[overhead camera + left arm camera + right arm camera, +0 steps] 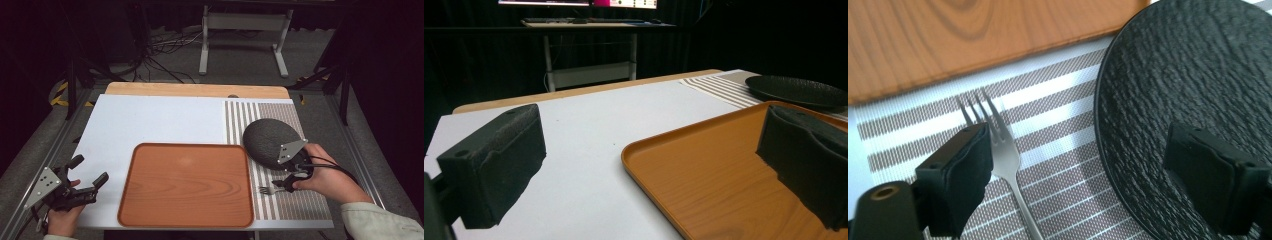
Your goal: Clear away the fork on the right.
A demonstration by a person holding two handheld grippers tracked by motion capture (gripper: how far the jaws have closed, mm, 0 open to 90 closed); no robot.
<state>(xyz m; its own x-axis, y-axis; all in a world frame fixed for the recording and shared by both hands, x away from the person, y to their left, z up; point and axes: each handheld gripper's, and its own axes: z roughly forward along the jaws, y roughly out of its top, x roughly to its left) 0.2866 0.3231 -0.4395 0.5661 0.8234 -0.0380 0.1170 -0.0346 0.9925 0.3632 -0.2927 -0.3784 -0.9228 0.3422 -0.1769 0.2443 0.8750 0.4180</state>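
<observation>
Right claw [286, 181] spread wide above striped placemat [300, 200], gripping nothing. Fork [1007, 160] flat on placemat, tines toward wooden tray [187, 184], lying just inside one jaw in right gripper view; black plate [1188, 90] under other jaw. Seen from above, fork [266, 190] between tray and right hand [327, 177], close to plate [270, 140]. Left claw [89, 172] likewise wide open and empty, held low at desk's [150, 120] near left corner, one jaw over white surface, other over tray [724, 170].
</observation>
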